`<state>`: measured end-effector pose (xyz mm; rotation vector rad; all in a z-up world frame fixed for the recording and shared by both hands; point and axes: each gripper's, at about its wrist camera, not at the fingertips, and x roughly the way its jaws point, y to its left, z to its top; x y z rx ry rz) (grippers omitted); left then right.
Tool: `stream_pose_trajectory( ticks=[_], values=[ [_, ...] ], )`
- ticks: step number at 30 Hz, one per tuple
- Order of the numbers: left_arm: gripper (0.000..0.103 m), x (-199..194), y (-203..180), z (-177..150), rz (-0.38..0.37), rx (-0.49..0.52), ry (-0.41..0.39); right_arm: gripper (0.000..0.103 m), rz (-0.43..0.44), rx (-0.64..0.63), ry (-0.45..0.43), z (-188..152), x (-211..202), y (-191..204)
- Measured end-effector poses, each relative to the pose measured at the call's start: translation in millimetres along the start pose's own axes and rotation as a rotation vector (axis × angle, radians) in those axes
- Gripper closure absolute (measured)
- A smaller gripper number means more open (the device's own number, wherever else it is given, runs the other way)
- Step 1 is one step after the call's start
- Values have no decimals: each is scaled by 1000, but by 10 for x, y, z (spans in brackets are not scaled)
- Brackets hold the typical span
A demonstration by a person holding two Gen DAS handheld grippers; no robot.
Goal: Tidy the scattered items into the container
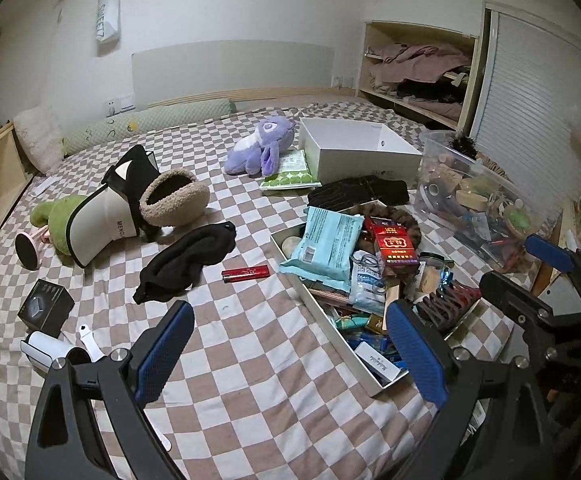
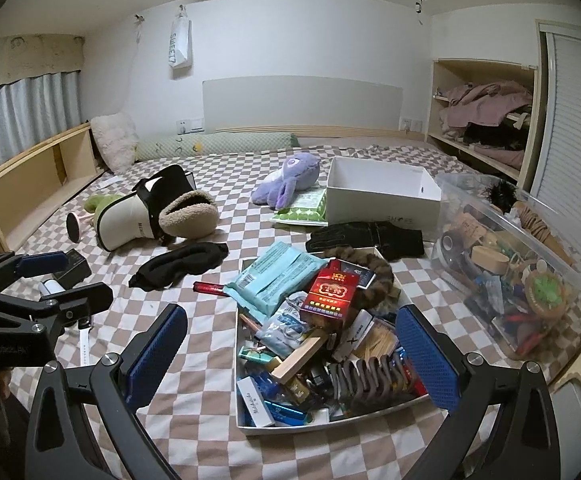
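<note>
The left wrist view shows the red lighter (image 1: 245,272) whole on the checkered bed (image 1: 250,380), just left of the tray (image 1: 314,300); in the right wrist view only its end (image 2: 207,288) shows, the rest hidden behind the blue packet (image 2: 278,276). The left view also shows a small black box (image 1: 46,308) and a white device (image 1: 48,350) near its lower left corner. The right view looks down into the tray (image 2: 239,364), where a red carton (image 2: 330,292), a wooden block (image 2: 298,354) and a brown hair claw (image 2: 370,376) lie among many small things.

The tray is full and lies just ahead of both tools. A black eye mask (image 1: 186,260), a cap (image 1: 102,216) and black gloves (image 1: 356,192) lie on the bed outside it, well ahead of the fingers.

The left gripper (image 1: 290,356) is spread wide and holds nothing; its right finger stands over the tray's near end. The right gripper (image 2: 292,358) is also wide and empty, over the tray.
</note>
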<state>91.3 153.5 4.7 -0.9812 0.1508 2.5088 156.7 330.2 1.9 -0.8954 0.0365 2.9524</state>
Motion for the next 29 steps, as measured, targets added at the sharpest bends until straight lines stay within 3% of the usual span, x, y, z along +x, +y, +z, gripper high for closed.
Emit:
stream_pose_trajectory(
  ticks=[29],
  values=[
    [6, -33, -1, -27, -32, -1, -2, 0, -5, -3, 2, 7, -13, 3]
  ],
)
